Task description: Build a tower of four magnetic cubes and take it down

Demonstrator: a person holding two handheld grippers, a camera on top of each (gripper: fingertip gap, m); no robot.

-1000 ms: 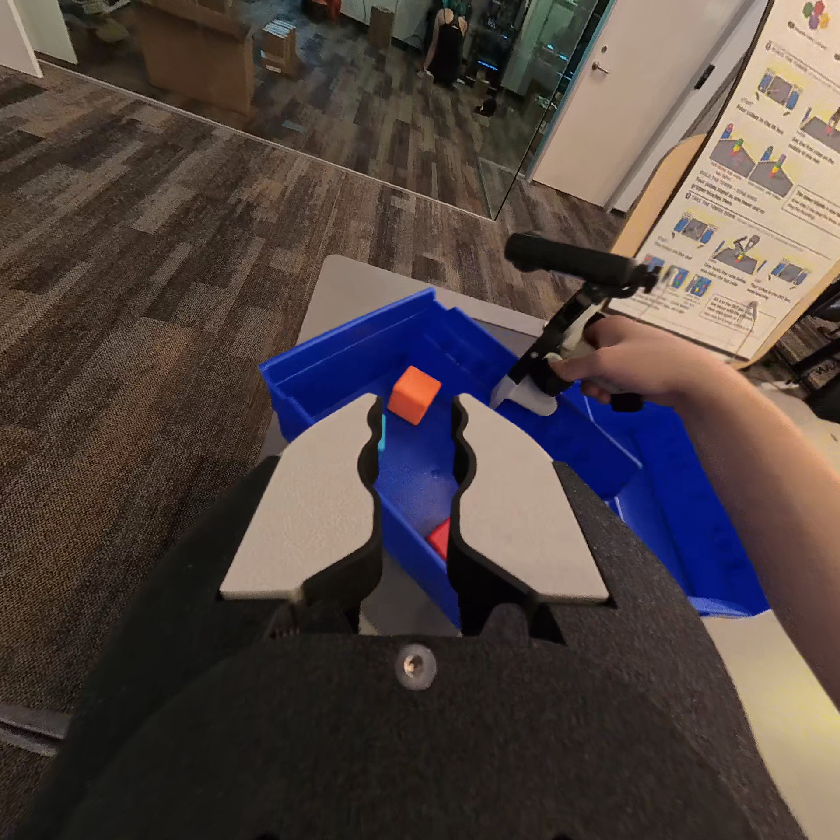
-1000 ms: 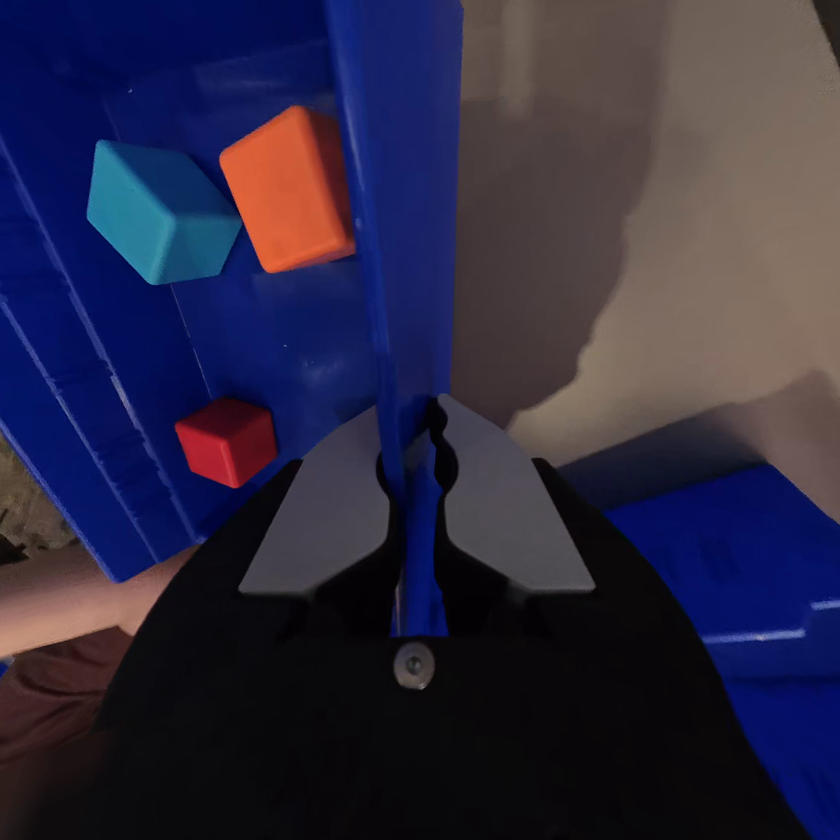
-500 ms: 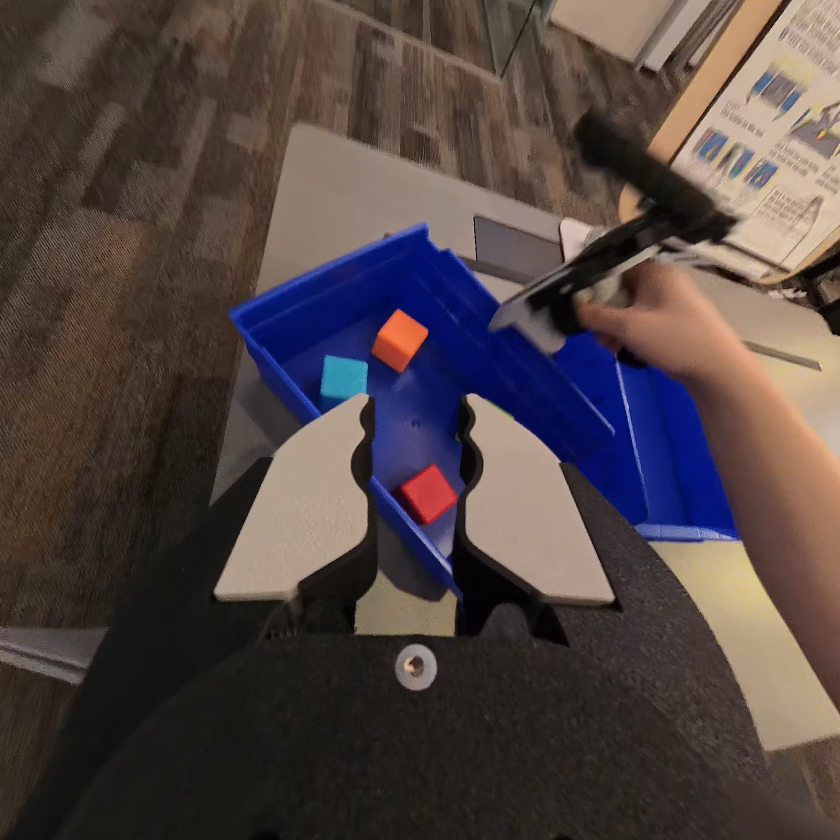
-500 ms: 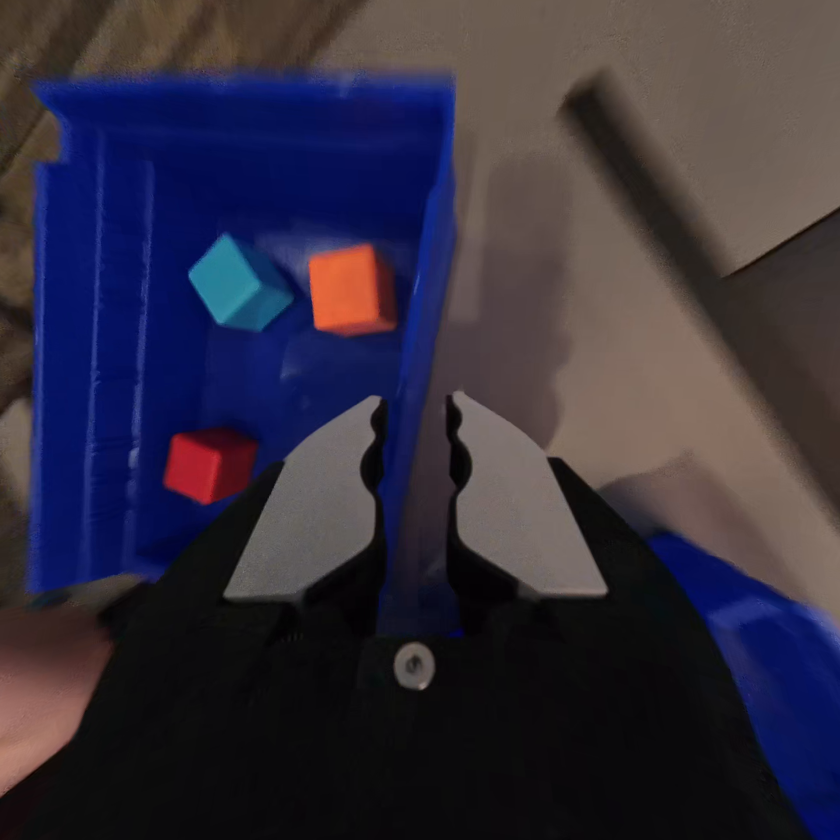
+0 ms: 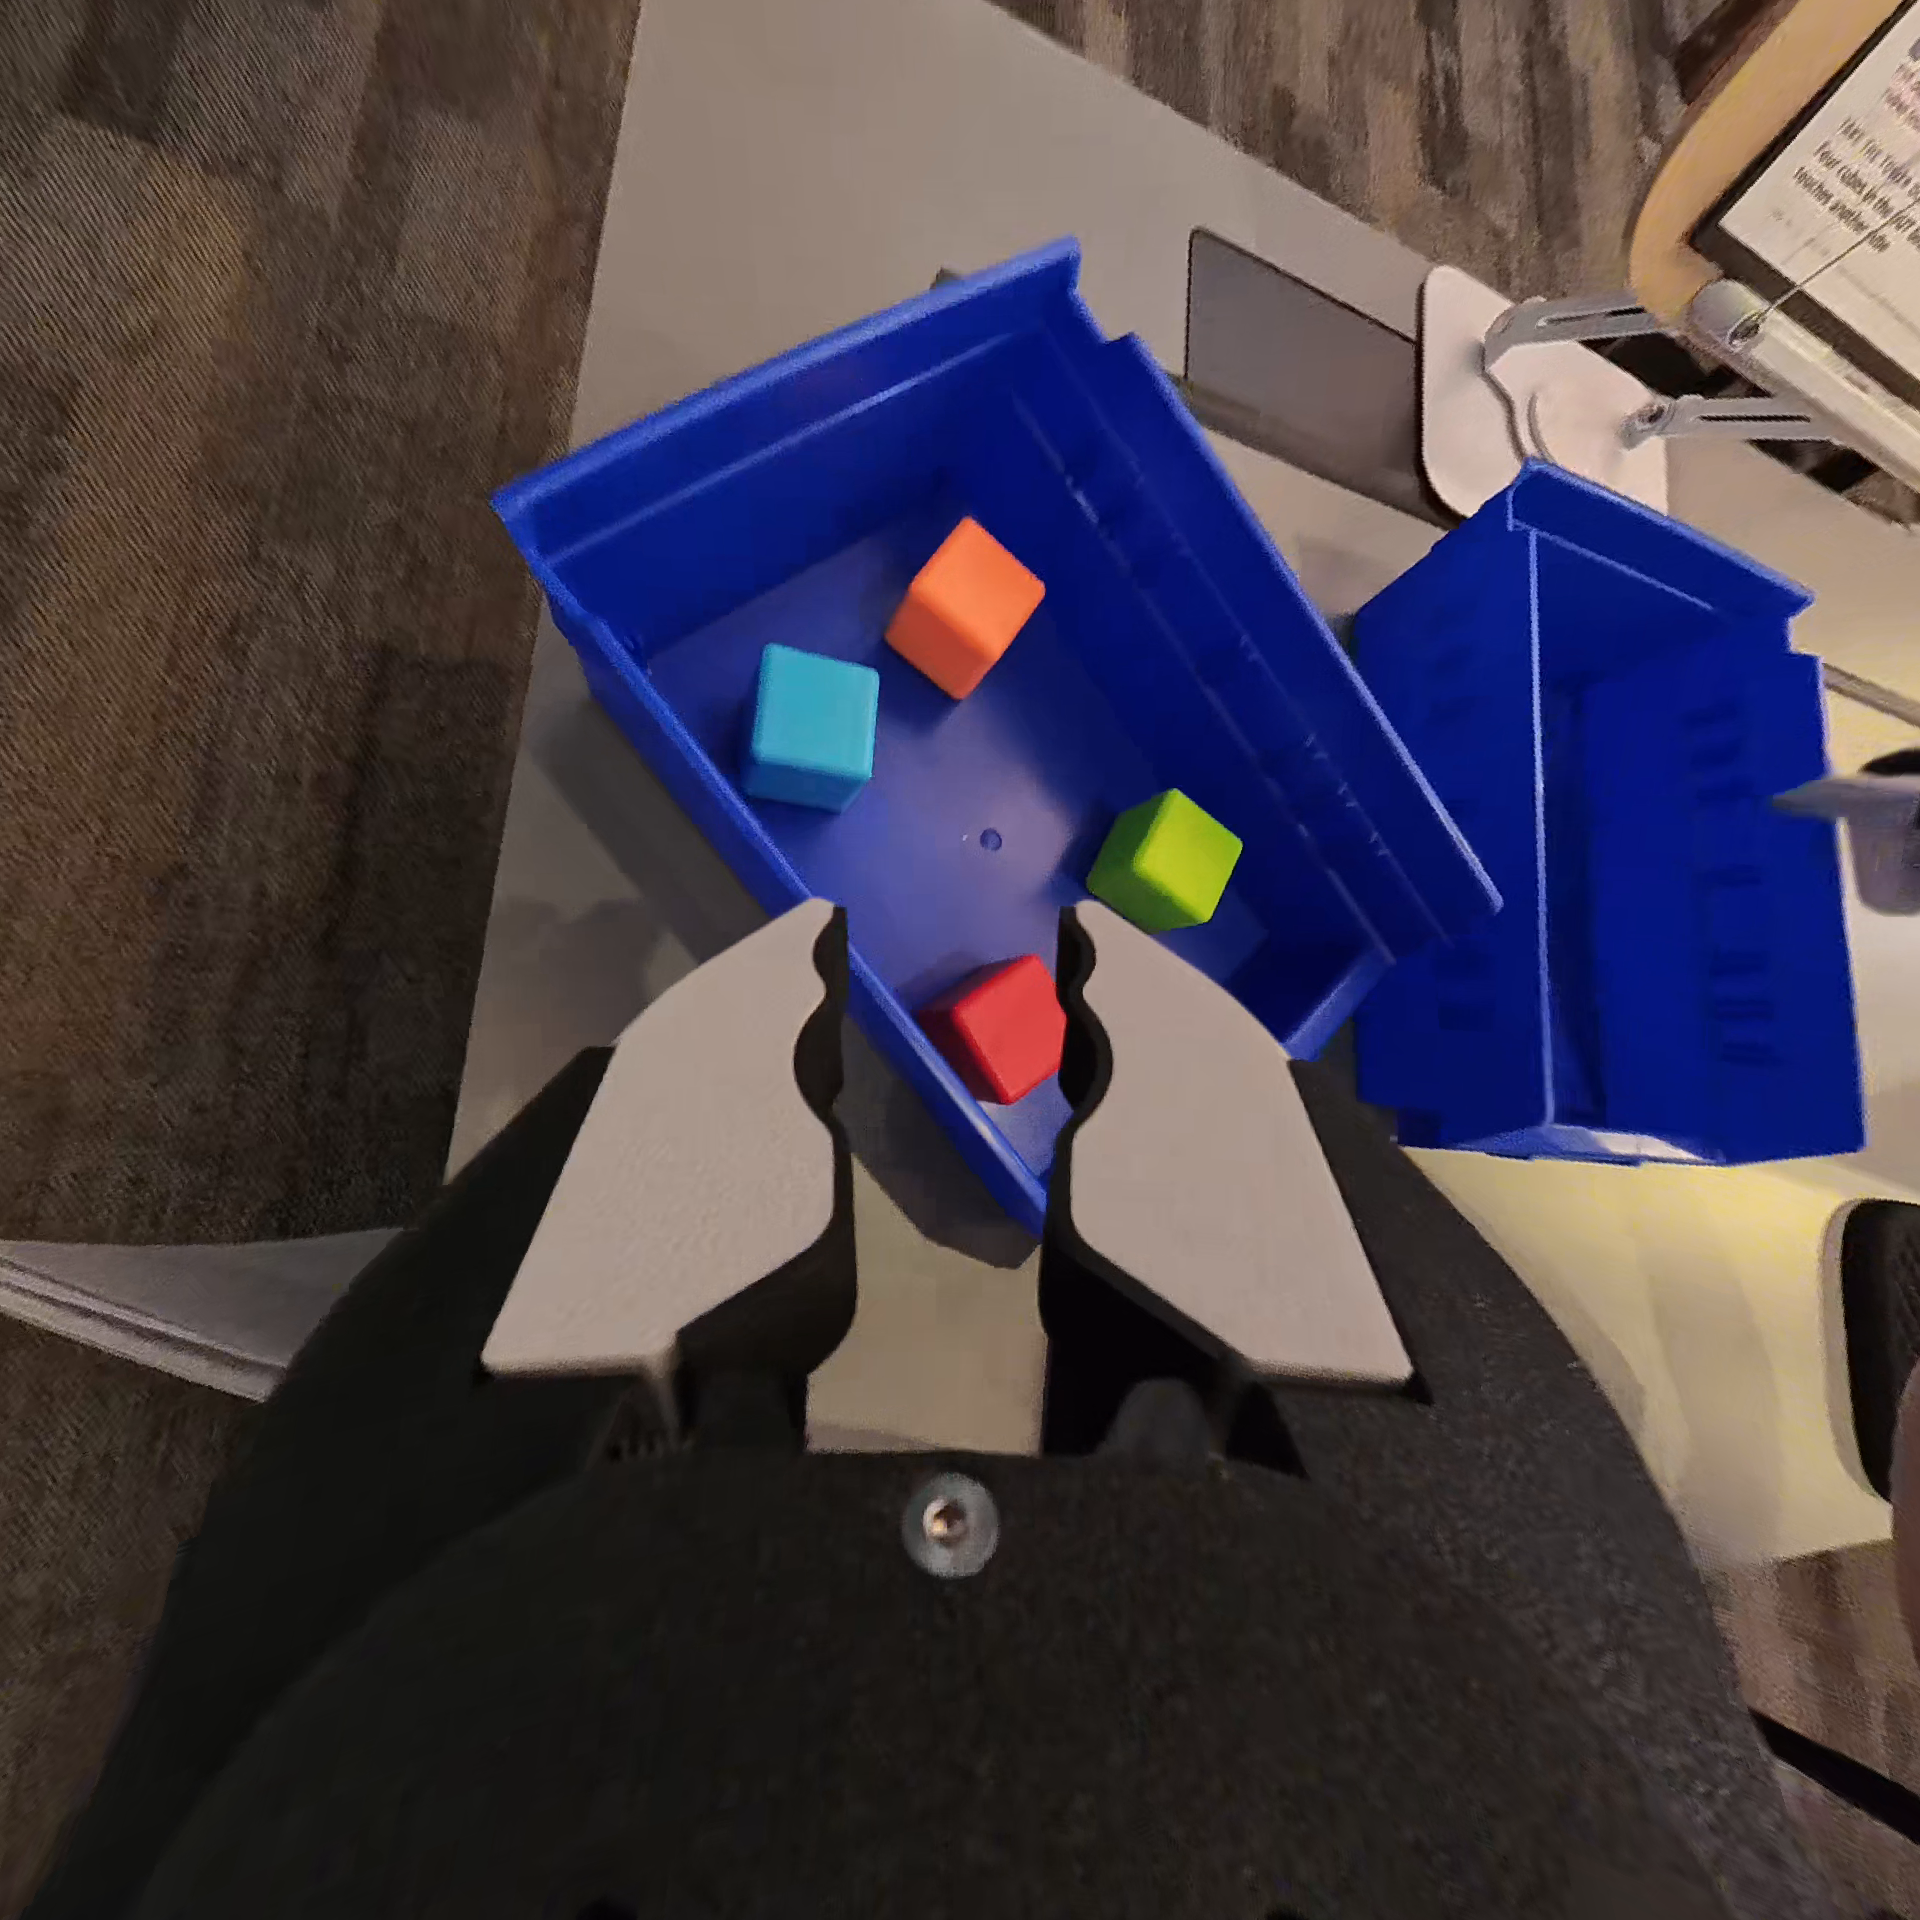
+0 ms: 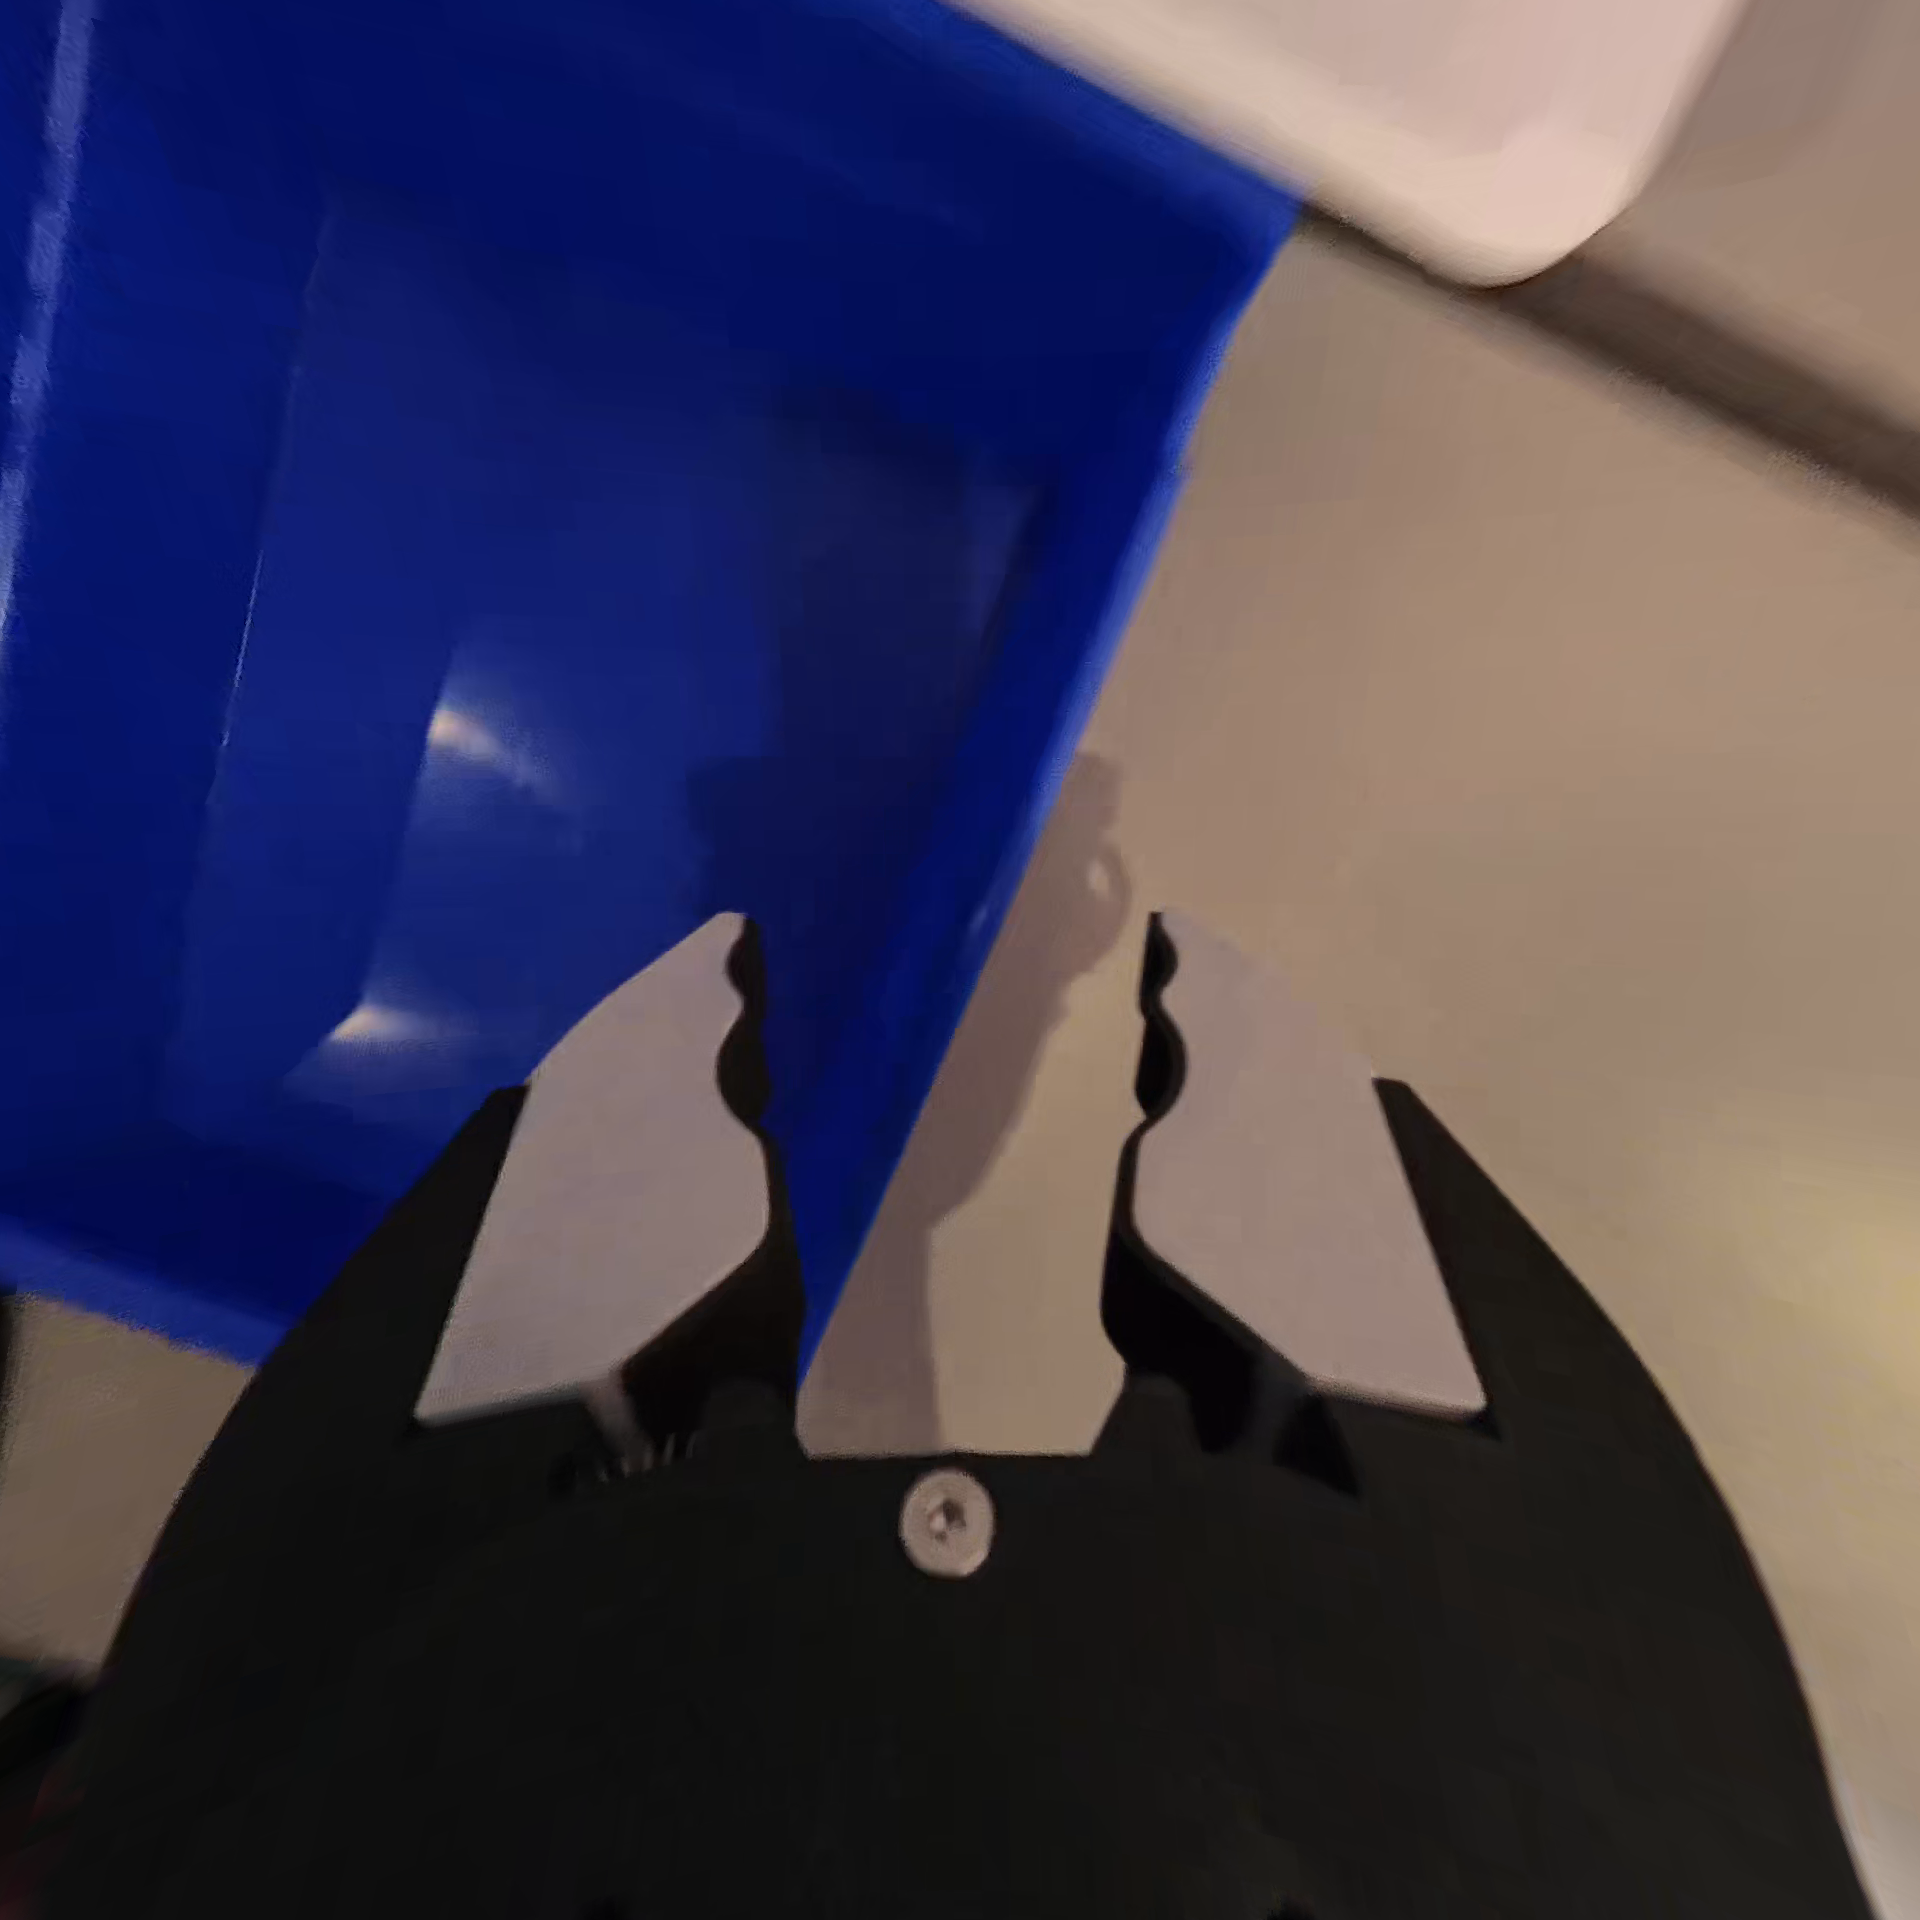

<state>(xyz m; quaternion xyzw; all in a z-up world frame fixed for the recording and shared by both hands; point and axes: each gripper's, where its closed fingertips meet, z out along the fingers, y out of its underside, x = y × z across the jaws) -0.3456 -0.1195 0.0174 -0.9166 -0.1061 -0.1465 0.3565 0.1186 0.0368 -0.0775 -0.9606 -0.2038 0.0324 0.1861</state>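
Four cubes lie apart in a blue bin (image 5: 790, 436) in the left wrist view: orange (image 5: 964, 608) and cyan (image 5: 812, 724) at the far end, green (image 5: 1166, 859) by the right wall, red (image 5: 997, 1029) nearest. My left gripper (image 5: 951, 920) is open and empty above the bin's near corner, with the red cube and the bin's left wall showing between its fingers. My right gripper (image 6: 945, 925) is open and empty over the right wall of a second blue bin (image 6: 623, 520), which holds nothing I can see.
The second bin also shows in the left wrist view (image 5: 1621, 883), to the right of the cube bin. Both stand on a grey table (image 5: 831, 208) whose left edge drops to carpet (image 5: 208, 520). A white stand base (image 5: 1475, 395) and a poster board stand behind. The gap from one gripper's tips to the other's is roughly 50 centimeters.
My right gripper let go of the cube bin's wall, opened and moved right to the second bin. My left gripper rose and tilted down over the cube bin; the green cube came into sight.
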